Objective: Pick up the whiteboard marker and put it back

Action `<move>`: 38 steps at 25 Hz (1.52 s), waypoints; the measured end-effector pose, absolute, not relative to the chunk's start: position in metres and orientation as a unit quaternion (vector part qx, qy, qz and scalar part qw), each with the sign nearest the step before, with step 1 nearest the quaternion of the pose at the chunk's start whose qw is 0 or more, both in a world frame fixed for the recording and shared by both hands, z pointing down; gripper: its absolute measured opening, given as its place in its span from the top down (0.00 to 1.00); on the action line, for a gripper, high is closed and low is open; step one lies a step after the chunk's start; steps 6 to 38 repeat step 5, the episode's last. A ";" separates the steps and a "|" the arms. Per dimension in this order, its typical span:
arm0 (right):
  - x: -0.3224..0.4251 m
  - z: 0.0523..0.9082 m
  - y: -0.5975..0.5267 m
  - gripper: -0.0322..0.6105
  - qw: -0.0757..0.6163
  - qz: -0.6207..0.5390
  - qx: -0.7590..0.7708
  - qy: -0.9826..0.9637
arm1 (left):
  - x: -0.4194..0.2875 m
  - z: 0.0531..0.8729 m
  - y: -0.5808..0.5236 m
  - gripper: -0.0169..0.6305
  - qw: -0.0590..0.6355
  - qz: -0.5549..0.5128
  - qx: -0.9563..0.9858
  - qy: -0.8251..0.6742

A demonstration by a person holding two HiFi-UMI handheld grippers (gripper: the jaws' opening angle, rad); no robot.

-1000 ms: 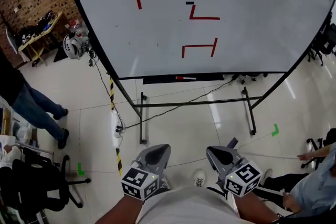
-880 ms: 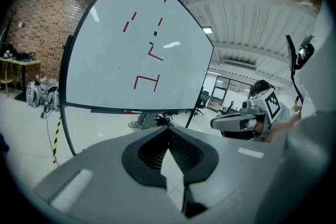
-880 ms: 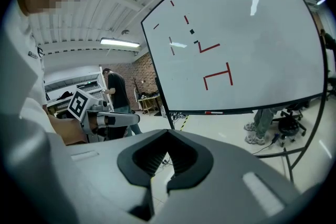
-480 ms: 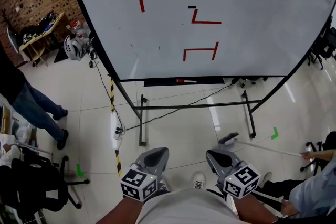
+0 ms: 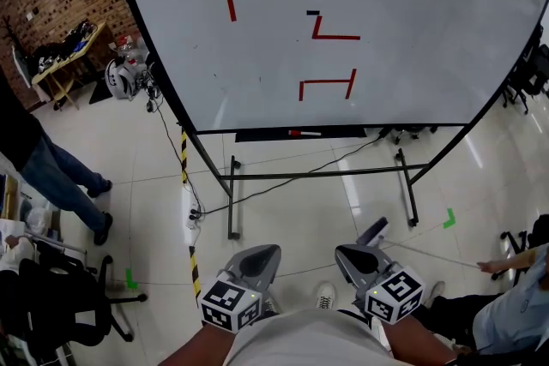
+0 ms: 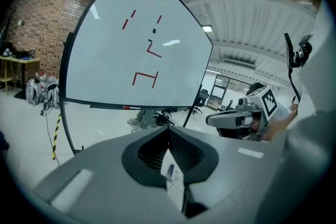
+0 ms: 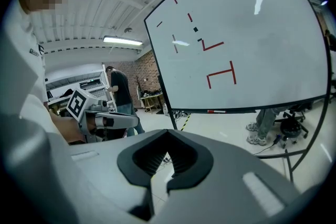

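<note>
My left tool (image 6: 169, 129) is shut down to a thin slit. Its 2 jaws meet at the tips, only a sliver of floor (image 5: 292, 210) shows between the ribbed pads, and it grips nothing. My right tool (image 7: 167, 134) is the same, with its jaws together at the tips, a narrow gap lower down, and nothing held.

From the head view I hold both tools low and close to my body, side by side and a little apart. They point forward and somewhat toward each other, at the whiteboard (image 5: 403, 21). Each cube (image 5: 230, 304) sits at the near end, over my hand. My forearms come in from the bottom edge, and the hands themselves are hidden behind the cubes.

The marker (image 5: 304, 133) lies flat on the dark tray (image 5: 257, 134) along the whiteboard's lower edge, well apart from both tools. It is small, red at 1 end and pale along the rest, and I cannot make out more than that. Red strokes and 2 small black marks are on the board above it.

A person (image 5: 51, 176) stands at the left, cut off by the frame. At the right edge another person's hand holds a thin pole (image 5: 429, 255). Its head appears just beside my right tool's tip, and I cannot tell how close it is in depth.
</note>
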State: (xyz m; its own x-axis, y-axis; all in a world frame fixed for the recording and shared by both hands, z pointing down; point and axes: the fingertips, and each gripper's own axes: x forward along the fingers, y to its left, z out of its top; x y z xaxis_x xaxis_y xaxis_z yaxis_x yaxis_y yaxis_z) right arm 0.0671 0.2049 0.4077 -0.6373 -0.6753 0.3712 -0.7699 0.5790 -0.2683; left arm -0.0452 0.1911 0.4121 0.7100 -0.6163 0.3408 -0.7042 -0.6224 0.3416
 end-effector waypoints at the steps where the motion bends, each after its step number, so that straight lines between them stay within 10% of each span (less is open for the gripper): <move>1: 0.067 0.408 0.206 0.95 0.115 0.206 0.409 -0.881 | -0.046 0.413 0.192 0.95 0.230 0.096 0.895 -0.369; 38: 0.067 0.409 0.209 0.95 0.119 0.207 0.409 -0.881 | -0.045 0.415 0.195 0.95 0.234 0.099 0.894 -0.369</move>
